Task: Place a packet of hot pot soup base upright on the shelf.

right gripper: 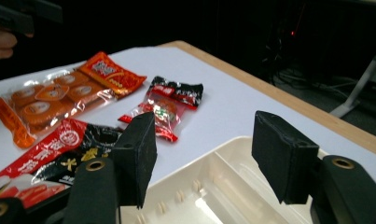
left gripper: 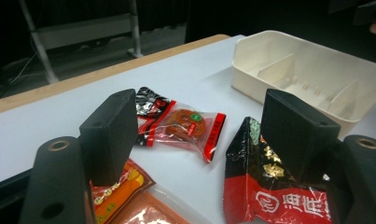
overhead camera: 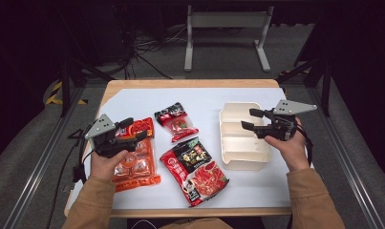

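Note:
My left gripper [overhead camera: 133, 130] hovers open over the top end of an orange snack pack [overhead camera: 135, 160] at the table's left. Between its jaws in the left gripper view lie a small red-and-black packet [left gripper: 185, 123] and, nearer, the corner of a large red-and-black bag [left gripper: 269, 196]. My right gripper [overhead camera: 248, 119] is open above the left part of a cream divided tray [overhead camera: 242, 138], pointing left with nothing between its jaws. The right gripper view looks down into the tray [right gripper: 223, 186], with the small packet [right gripper: 169, 105], the orange pack [right gripper: 59, 95] and the large bag [right gripper: 59, 149] beyond it.
A white mat [overhead camera: 133, 102] covers the wooden table [overhead camera: 190, 83]. The large bag [overhead camera: 195, 169] lies at the front centre and the small packet [overhead camera: 176, 121] behind it. A grey metal stand [overhead camera: 226, 21] and cables sit on the dark floor beyond the far edge.

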`<state>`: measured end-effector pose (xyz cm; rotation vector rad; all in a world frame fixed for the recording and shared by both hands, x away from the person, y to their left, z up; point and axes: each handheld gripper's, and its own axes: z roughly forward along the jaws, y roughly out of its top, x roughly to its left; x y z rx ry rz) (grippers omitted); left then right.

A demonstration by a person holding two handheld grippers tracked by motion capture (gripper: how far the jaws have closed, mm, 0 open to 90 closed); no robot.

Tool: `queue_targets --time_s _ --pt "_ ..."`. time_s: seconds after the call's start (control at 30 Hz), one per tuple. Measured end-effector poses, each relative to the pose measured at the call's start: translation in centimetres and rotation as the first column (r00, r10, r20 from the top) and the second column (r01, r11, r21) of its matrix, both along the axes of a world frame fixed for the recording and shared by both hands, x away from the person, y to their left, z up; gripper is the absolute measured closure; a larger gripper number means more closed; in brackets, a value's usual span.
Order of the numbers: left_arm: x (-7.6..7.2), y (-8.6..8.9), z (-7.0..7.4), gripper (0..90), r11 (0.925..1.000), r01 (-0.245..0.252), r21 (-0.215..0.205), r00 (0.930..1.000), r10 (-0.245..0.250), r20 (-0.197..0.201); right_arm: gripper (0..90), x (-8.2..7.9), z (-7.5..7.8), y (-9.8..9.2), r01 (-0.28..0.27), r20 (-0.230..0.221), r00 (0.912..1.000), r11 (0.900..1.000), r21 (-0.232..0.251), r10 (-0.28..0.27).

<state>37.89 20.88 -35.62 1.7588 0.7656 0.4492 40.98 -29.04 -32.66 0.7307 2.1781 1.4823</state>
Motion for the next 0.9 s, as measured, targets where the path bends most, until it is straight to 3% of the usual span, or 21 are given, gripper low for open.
queue_targets --time_s 0.1,0.5,0.9 --pt "0.2 -0.1 0.3 25.9 0.9998 -0.003 0.021 1.0 0.004 -0.005 38.7 0.1 -0.2 -0.2 -0.007 0.01 0.9999 1.0 0.026 0.007" --pt "0.1 -1.3 0.4 24.1 0.9989 -0.015 0.044 0.9997 0.016 -0.017 36.4 -0.1 -0.2 0.0 0.004 0.014 0.9999 1.0 -0.004 -0.004" --pt "-0.4 -3.7 0.5 23.9 0.9962 0.075 0.045 0.9962 -0.073 -0.049 35.3 -0.2 -0.1 0.5 -0.009 0.017 0.9998 1.0 -0.017 0.009"
